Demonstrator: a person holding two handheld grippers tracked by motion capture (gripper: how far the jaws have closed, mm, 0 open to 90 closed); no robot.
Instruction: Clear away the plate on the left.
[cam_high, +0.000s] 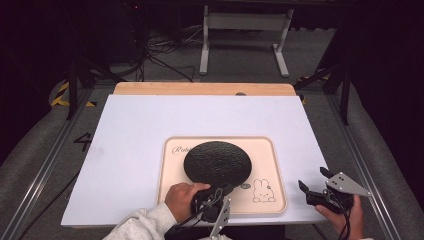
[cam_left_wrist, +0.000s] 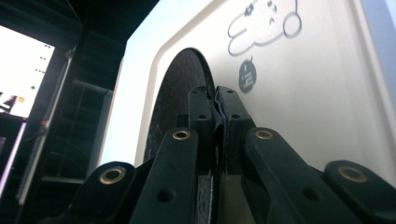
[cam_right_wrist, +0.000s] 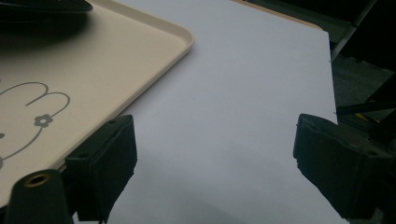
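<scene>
A black, round, rough-textured disc (cam_high: 217, 161) lies on a cream tray (cam_high: 264, 159) printed with a rabbit drawing (cam_high: 263, 191). My left gripper (cam_high: 227, 189) reaches the disc's near edge from the front and is shut on the disc's rim. In the left gripper view the jaws (cam_left_wrist: 217, 95) pinch the thin black edge of the disc (cam_left_wrist: 175, 98) above the tray (cam_left_wrist: 322, 98). My right gripper (cam_high: 312, 178) is held open over the white table right of the tray. In the right gripper view, bare table shows between its jaws (cam_right_wrist: 217, 130), with the tray corner (cam_right_wrist: 154, 46) to the left.
The white tabletop (cam_high: 135, 135) has a wooden strip (cam_high: 200, 89) along its far edge. Beyond it stand a grey metal stand (cam_high: 245, 35) and floor cables (cam_high: 160, 47). A lit screen (cam_left_wrist: 23, 74) shows far off in the left gripper view.
</scene>
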